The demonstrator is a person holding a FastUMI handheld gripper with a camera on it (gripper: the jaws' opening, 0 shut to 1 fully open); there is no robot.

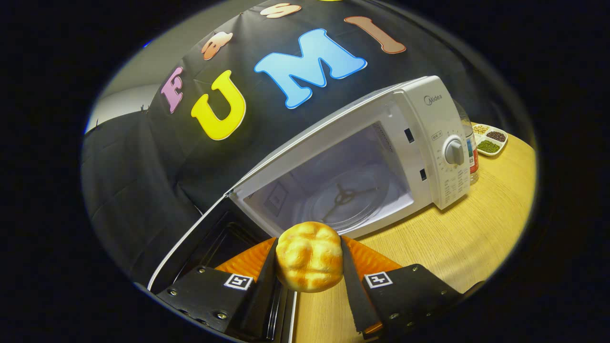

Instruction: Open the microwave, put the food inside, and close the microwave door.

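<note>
Gripper view shows the gripper squeezing a round bread roll between both fingers. Just ahead, the microwave stands open on the tabletop, its door swung out beside the left finger. Beyond the roll lies the glass plate. The roll is soft and could get squashed or slip. It might bump the bottom edge going in. Farther off sits a small dish of beans.

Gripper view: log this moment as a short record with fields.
gripper: shut on the bread roll, both fingers pressing its sides
microwave: open, door swung wide beside the fingers
turntable: bare, beyond the roll
table: wooden, small dish of grains behind the microwave
stage: roll not yet inside
</note>
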